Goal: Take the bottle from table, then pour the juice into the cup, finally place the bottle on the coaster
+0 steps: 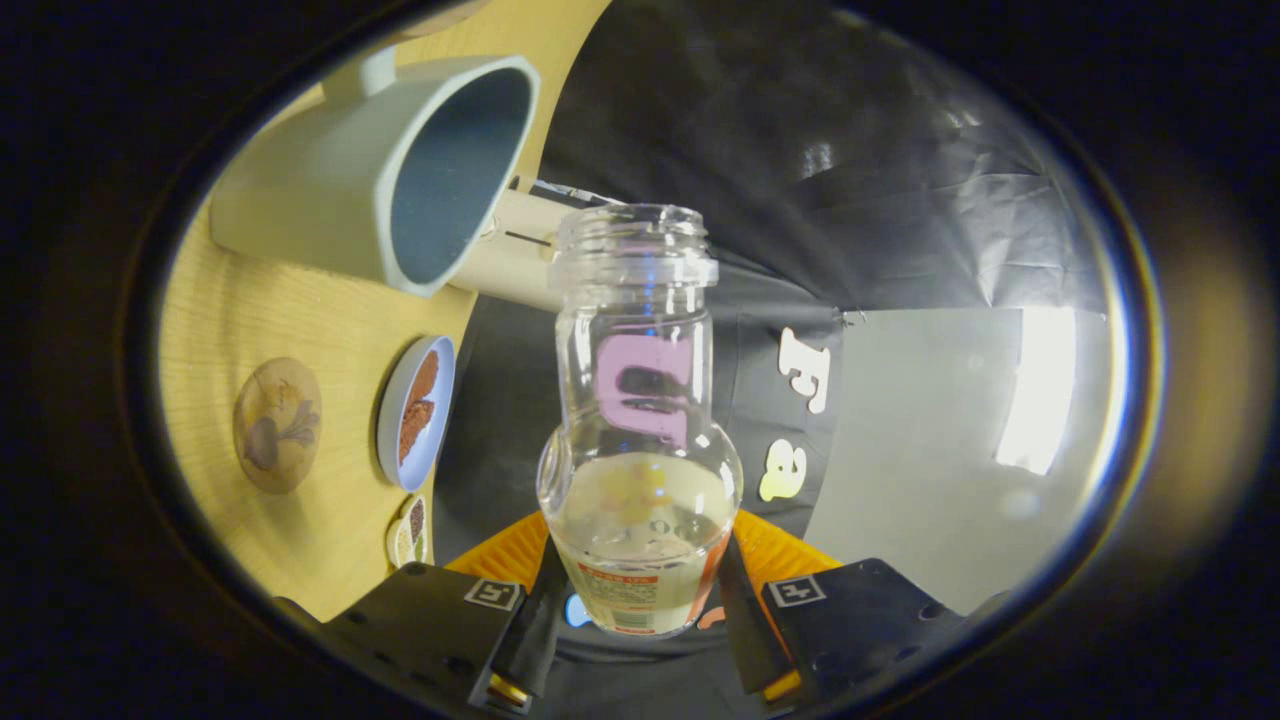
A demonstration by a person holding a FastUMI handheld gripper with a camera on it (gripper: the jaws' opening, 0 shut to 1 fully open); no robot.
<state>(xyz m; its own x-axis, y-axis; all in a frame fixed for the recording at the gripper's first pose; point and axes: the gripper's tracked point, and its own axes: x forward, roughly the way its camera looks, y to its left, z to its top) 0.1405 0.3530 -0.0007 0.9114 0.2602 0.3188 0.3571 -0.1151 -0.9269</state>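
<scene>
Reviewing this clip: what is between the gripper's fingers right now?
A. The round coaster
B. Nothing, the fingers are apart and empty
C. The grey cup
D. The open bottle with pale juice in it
D: both fingers press the bottle between them, its cap off and juice low inside.

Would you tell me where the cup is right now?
In the gripper view, the cup stands on the wooden table, beyond the held bottle, left of its neck.

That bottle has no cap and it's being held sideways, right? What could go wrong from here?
1. The bottle, gripped low between the fingers, is uncapped and tilted relative to the table; its mouth isn't over the cup yet, so juice could spill on the table.
2. The plate and coaster lie near the cup; a careless swing might knock them.
</scene>
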